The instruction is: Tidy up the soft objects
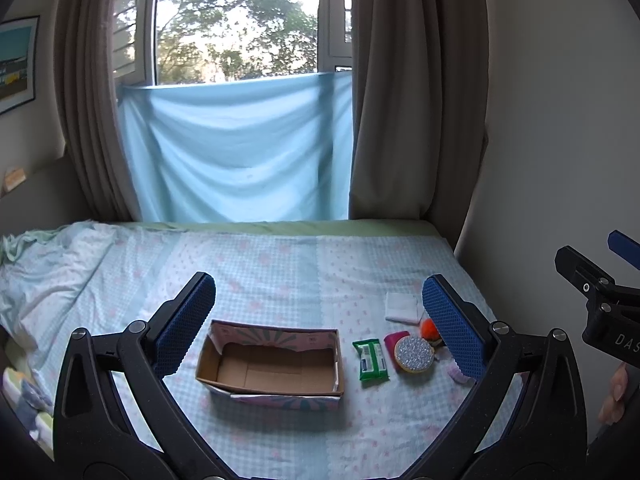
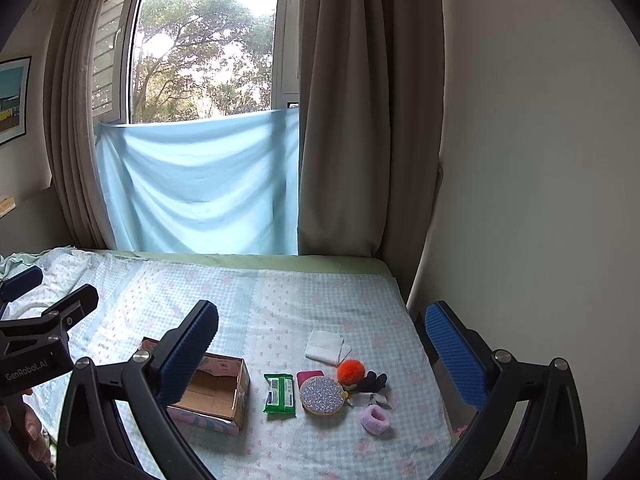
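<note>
Left gripper (image 1: 318,326): blue-padded fingers spread wide, nothing between them, held above the bed, framing the open cardboard box with floral-paper sides (image 1: 272,364). Right gripper (image 2: 320,354): fingers also wide apart and empty, hovering over the item cluster.

Box is empty, sits on the pale blue checked bedsheet (image 2: 280,292). To its right, all loose on the sheet:
- green wet-wipes pack (image 2: 279,394), just beside the box
- round glittery silver pad with yellow rim (image 2: 322,395), lying over a pink flat sponge (image 2: 309,376)
- orange fluffy pom-pom (image 2: 351,372), touching a small dark cloth bundle (image 2: 372,382)
- pink fuzzy scrunchie (image 2: 376,420), nearest
- folded white cloth (image 2: 325,346), farther back

Judgement: task at start, nothing packed. Next move likely: right gripper drops onto one soft item, closes lightly, carries it left into the box.
</note>
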Demonstrator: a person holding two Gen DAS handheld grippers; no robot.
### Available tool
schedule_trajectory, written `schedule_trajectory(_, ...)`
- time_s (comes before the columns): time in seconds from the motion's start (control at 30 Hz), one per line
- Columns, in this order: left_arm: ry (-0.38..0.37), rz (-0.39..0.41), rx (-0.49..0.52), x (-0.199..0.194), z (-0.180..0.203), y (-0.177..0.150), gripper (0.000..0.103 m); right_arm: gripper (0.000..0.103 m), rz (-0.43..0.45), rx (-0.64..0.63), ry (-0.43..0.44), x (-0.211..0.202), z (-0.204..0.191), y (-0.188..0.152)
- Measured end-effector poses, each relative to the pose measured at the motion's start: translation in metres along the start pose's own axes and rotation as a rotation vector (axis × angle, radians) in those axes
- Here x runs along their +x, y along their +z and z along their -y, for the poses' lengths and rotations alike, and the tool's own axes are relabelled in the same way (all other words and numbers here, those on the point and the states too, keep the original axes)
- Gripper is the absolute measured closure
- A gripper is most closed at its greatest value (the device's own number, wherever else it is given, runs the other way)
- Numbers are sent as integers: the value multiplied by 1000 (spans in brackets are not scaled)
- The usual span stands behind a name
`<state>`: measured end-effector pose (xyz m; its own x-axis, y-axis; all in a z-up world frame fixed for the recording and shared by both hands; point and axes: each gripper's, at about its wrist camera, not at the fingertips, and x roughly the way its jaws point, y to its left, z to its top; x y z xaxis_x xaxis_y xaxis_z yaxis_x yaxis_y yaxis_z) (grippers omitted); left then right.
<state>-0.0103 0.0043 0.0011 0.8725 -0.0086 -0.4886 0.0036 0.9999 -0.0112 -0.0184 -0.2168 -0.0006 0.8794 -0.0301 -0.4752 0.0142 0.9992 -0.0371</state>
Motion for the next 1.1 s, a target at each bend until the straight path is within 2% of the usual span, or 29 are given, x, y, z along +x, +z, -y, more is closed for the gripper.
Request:
schedule_trajectory(0.8, 4, -3, 10, 5, -8, -3, 0, 0, 2, 12, 15, 0, -14, 0)
schedule_trajectory(1.0, -22, -44, 49, 18, -8, -5, 0, 0, -24, 37, 0, 9, -12, -1)
schedule_trajectory(1.1, -67, -70, 68, 33, -4, -8, 0, 0, -59, 62, -19, 17, -8, -3)
